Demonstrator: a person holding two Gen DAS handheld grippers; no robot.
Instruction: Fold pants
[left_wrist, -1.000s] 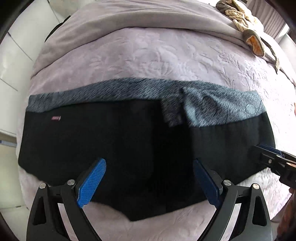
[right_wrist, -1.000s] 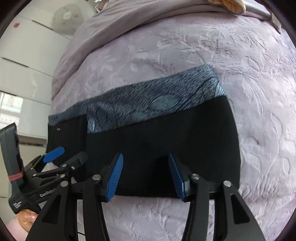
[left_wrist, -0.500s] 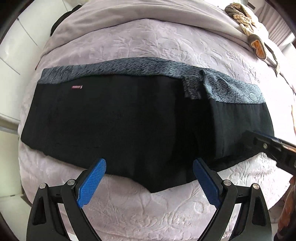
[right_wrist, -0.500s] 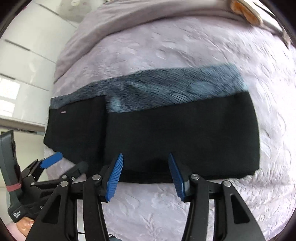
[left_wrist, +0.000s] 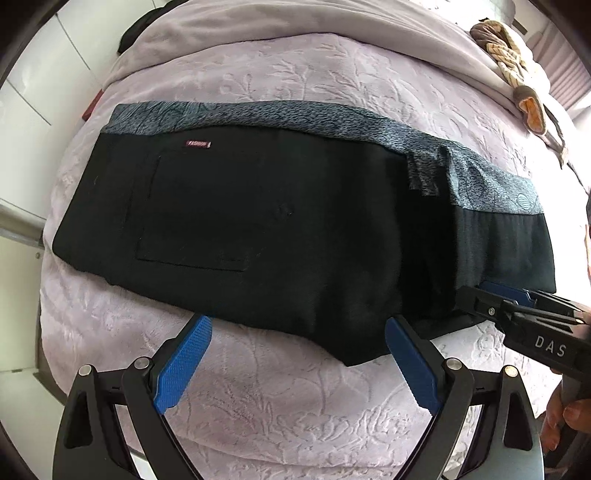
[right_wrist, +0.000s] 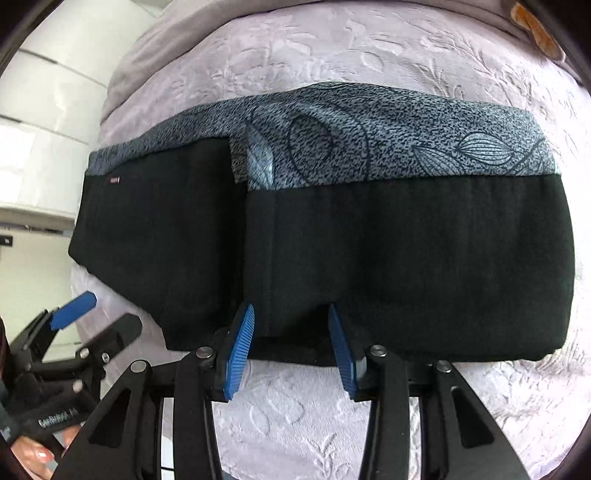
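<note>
Nearest in the left wrist view: left tongs (left_wrist: 297, 360), pointing straight down, jaws spread wide, nothing between them. Blue pads (left_wrist: 183, 365) over bare lilac bedspread (left_wrist: 258, 398), tips just at the near hem of the pants (left_wrist: 258, 229), not pressing it.

Nearest in the right wrist view: right tongs (right_wrist: 291, 350), tilted steeply down, jaws closing, half spread. Pad tips (right_wrist: 239, 350) over the near black edge of the pants (right_wrist: 388, 266), cloth between them, not yet pinched. Touching or just above: cannot tell.

Off to the side in each view, the other tool: right tongs (left_wrist: 517, 310) low at the right edge of the left view, at the pants' near right corner, fingers of a hand (left_wrist: 565, 417) below; left tongs (right_wrist: 74, 328) at lower left of the right view, over the bedspread (right_wrist: 303, 413) beside the pants' left end.

Beyond the tongs: pants flat across the bed, folded lengthwise into a long band, black near half, grey-blue leaf-patterned strip along the far edge. Back pocket and small red label (left_wrist: 198, 144) toward the left end. One layer lapped over another right of the middle, with a small patterned flap.

Further back: embossed bedspread, then a plain grey blanket (left_wrist: 295, 33). Far right corner: striped brown cloth (left_wrist: 513, 66). White cabinets (left_wrist: 33, 103) left of the bed.
</note>
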